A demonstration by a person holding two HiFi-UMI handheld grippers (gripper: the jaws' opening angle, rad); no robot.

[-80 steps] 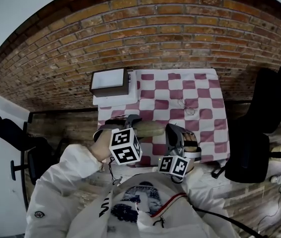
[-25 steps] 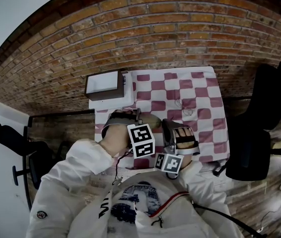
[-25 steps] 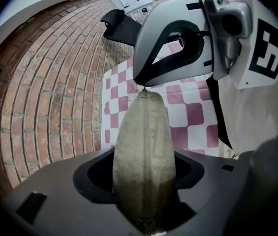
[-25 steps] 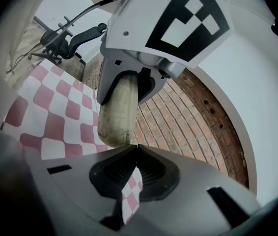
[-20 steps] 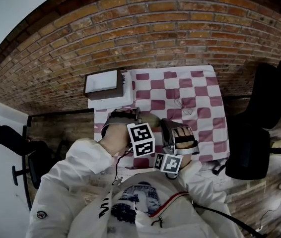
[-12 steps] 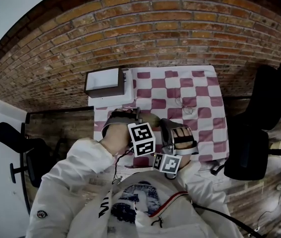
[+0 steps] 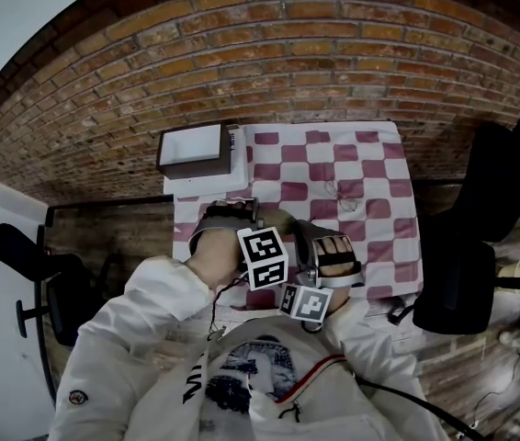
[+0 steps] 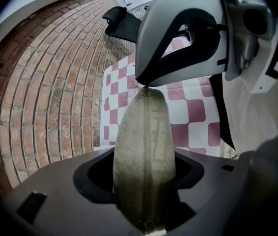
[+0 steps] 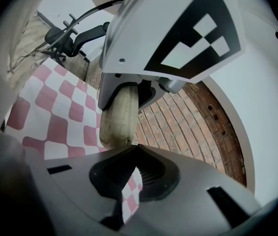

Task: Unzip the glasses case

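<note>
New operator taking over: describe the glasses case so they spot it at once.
Find the pink-and-white checked tablecloth by the brick. At its near edge, the glasses case is the rounded pod spanning from the left gripper, which clamps it, to the right gripper. It is the only olive-green thing there; the box beside the cloth's far-left corner is brown with a white top.

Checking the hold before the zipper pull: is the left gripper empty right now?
No. In the left gripper view, the glasses case sits clamped between the jaws of the left gripper, both pressing its sides.
</note>
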